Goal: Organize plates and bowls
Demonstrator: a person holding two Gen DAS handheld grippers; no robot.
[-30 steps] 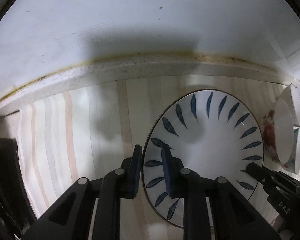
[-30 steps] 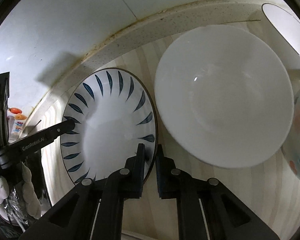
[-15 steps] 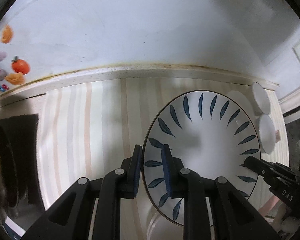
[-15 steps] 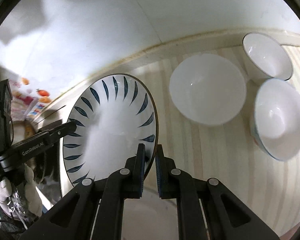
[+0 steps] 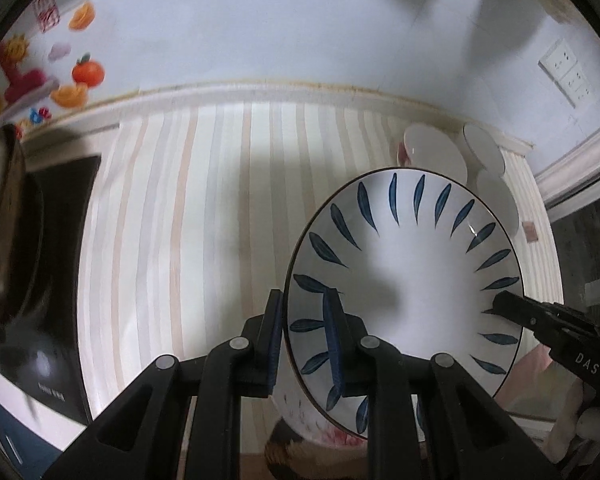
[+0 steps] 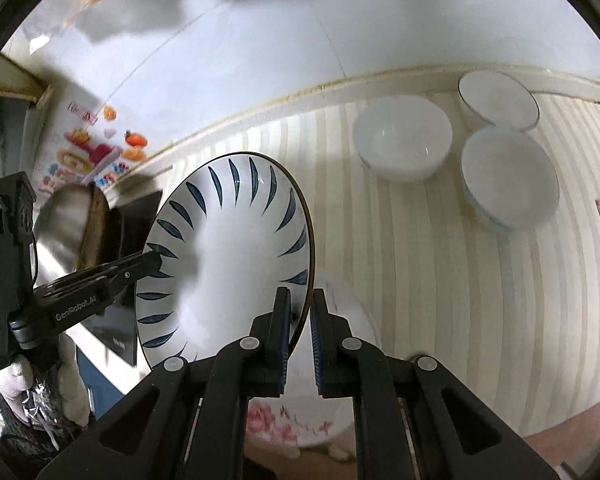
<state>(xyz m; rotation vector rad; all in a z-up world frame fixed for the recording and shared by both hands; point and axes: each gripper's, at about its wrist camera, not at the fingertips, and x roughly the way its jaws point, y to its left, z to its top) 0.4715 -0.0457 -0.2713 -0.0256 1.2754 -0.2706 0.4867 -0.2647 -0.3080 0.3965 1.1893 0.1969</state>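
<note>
- Both grippers have lifted the round white plate with blue leaf marks (image 5: pixel 412 280) up off the striped counter (image 5: pixel 204 240) since a second ago, and much more of the counter shows now.
- That plate now hangs in the air, tilted, above a white bowl with pink flowers (image 6: pixel 300 420).
- The left gripper (image 5: pixel 304 340) is squeezed onto the plate's left rim, one pad on each side.
- The right gripper (image 6: pixel 300 336) is pinched tight on the plate's right rim.
- Three more bowls sit near the back edge of the counter: a plain white bowl (image 6: pixel 404 144), a white bowl with a dark rim (image 6: pixel 496 100) and a white bowl with a blue edge (image 6: pixel 508 184). All three look empty.
- A shiny metal pot (image 6: pixel 64 224) stands to the left on a black stove top (image 5: pixel 56 240).
- The middle of the counter is wide and bare, with room between the stove top and the bowls.
</note>
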